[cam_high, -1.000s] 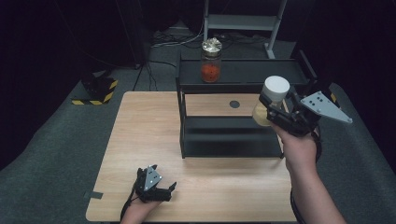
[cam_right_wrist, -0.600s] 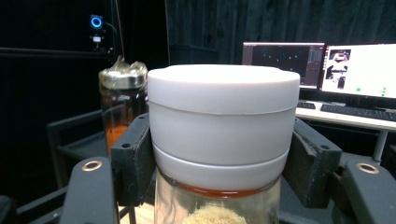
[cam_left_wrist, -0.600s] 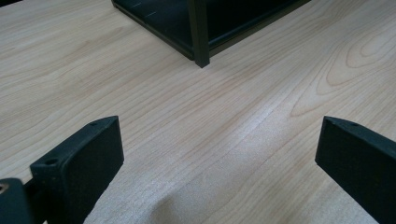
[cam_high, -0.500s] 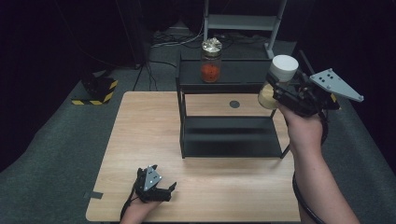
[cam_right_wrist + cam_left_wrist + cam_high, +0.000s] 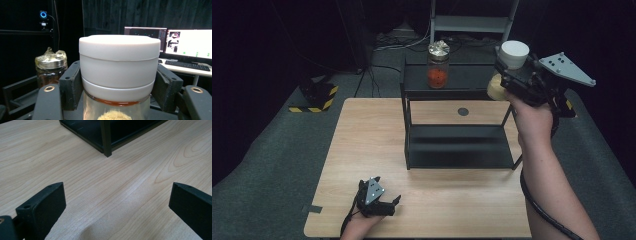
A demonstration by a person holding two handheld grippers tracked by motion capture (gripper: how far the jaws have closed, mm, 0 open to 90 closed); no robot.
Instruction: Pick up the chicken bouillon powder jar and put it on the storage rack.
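Note:
My right gripper [image 5: 507,75] is shut on a white-lidded jar [image 5: 513,54] of pale brown grains, held up by the right end of the black shelf's top board [image 5: 467,80]. In the right gripper view both black pads clamp the jar [image 5: 119,72] just under its white lid. A second jar [image 5: 438,65] with a foil-covered lid and orange contents stands on the top board's left part, and shows as the foil-topped jar [image 5: 51,68] behind the held one. My left gripper [image 5: 382,205] rests open on the wooden table [image 5: 362,140] near its front edge, with nothing between its jaws [image 5: 115,202].
The black two-level shelf [image 5: 459,145] stands at the table's back right, its front corner post [image 5: 106,138] ahead of the left gripper. A dark round disc [image 5: 463,111] lies on the table behind the shelf. Monitors [image 5: 187,42] glow beyond.
My right hand has lifted the white-lidded jar upward and farther back, from beside the shelf's lower right to level with its top board. The left gripper has stayed put.

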